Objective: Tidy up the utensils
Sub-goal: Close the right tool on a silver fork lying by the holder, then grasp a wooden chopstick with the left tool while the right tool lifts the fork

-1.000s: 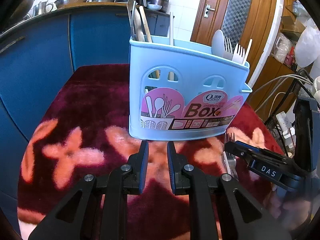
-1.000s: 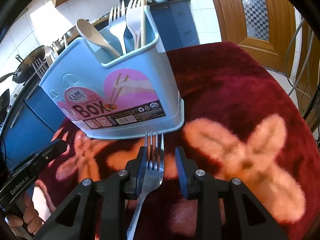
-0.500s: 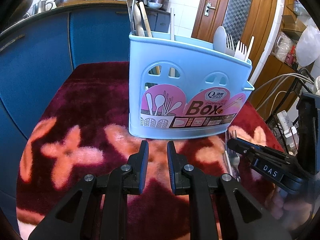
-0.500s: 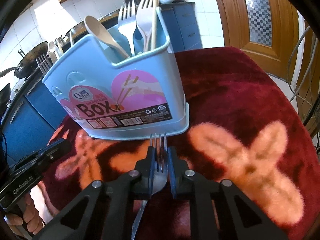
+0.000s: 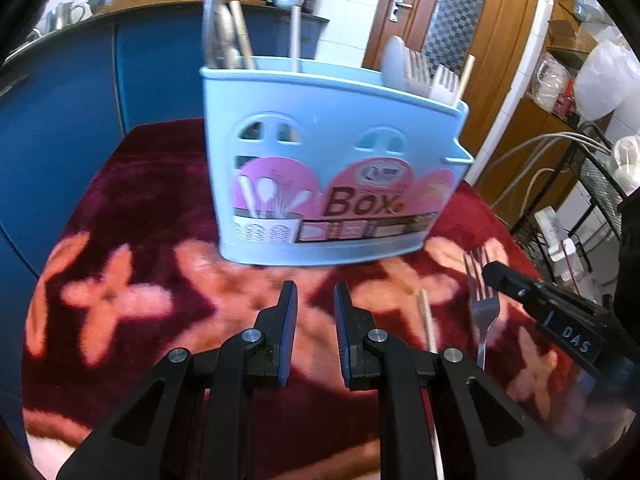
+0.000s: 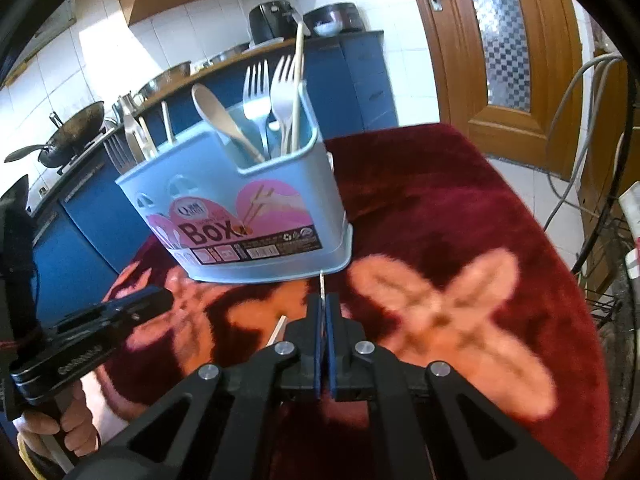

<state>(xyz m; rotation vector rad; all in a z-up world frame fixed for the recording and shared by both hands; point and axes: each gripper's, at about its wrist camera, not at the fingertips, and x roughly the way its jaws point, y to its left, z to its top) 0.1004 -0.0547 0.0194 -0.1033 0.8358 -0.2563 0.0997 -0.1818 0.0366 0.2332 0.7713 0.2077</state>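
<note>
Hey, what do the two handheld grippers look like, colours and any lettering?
Both grippers are black, angular linkages with silver pivot bolts and blue finger pads. The right gripper bears white "DAS" lettering on its side; the left gripper carries blurred pale lettering I can't read.

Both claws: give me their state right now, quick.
Left claw: slightly open, holding nothing.
Right claw: shut on the metal fork, gripped edge-on between the pads.

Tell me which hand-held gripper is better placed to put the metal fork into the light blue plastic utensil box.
The right hand-held gripper: it is shut on the metal fork, near the light blue plastic utensil box. The left hand-held gripper holds nothing.
</note>
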